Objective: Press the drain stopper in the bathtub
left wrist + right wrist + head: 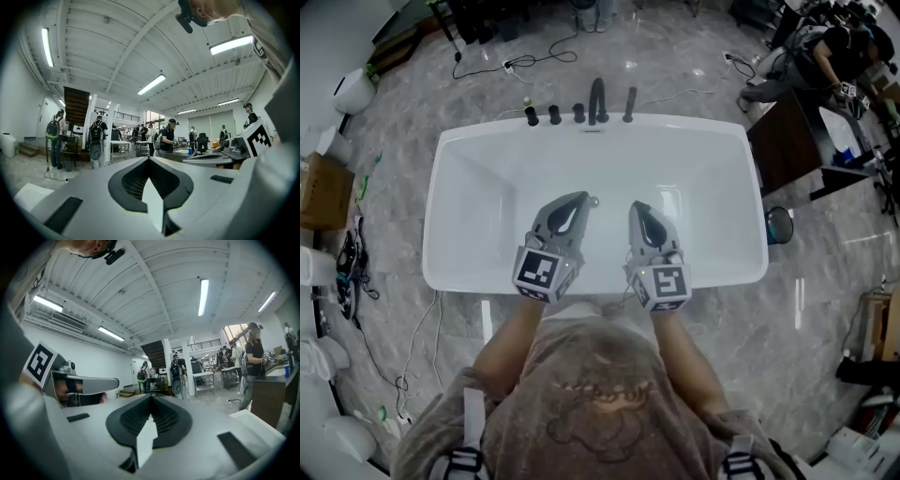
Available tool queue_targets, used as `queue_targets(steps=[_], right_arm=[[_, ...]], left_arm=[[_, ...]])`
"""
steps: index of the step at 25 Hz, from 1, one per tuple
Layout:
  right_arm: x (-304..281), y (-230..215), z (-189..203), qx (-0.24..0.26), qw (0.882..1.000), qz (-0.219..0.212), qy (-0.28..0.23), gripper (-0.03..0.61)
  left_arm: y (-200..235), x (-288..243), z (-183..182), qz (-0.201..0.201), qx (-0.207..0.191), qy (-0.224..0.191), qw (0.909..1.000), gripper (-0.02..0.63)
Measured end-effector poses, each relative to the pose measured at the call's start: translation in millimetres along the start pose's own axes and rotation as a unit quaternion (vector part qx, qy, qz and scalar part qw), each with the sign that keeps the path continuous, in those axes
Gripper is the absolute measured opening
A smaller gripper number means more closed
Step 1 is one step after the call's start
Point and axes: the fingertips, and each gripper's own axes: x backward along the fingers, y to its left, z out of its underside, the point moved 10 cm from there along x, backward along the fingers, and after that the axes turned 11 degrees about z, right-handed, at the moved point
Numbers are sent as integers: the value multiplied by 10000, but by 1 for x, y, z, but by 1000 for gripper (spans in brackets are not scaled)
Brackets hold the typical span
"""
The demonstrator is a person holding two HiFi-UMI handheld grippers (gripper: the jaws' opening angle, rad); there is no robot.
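The white bathtub fills the middle of the head view. On its floor a small round metal drain stopper shows just right of my left gripper's tip. My left gripper and right gripper hover side by side over the near half of the tub, both shut and holding nothing. The left gripper view shows my left gripper with its jaws meeting at the tip, aimed out at the room. In the right gripper view my right gripper stands the same way. Neither gripper view shows the tub.
A black faucet and several black knobs line the far rim. Cables trail on the marble floor behind. A dark table with a seated person stands at the right, and a cardboard box at the left.
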Motion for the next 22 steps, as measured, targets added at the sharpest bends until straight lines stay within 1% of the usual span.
queue_targets(steps=[5, 10, 13, 18, 22], right_arm=[[-19, 11, 7, 25, 10000, 84, -29, -2], [-39, 16, 11, 50, 9997, 215, -90, -2], [-51, 17, 15, 123, 9995, 268, -80, -2], [-69, 10, 28, 168, 9993, 329, -32, -2], [-82, -1, 43, 160, 9995, 287, 10, -2]], left_arm=[[25, -5, 5, 167, -56, -56, 9998, -2], [43, -14, 8, 303, 101, 70, 9995, -2], [55, -20, 13, 317, 118, 89, 9994, -2], [69, -36, 31, 333, 92, 91, 9994, -2], [75, -52, 48, 289, 1, -4, 9996, -2]])
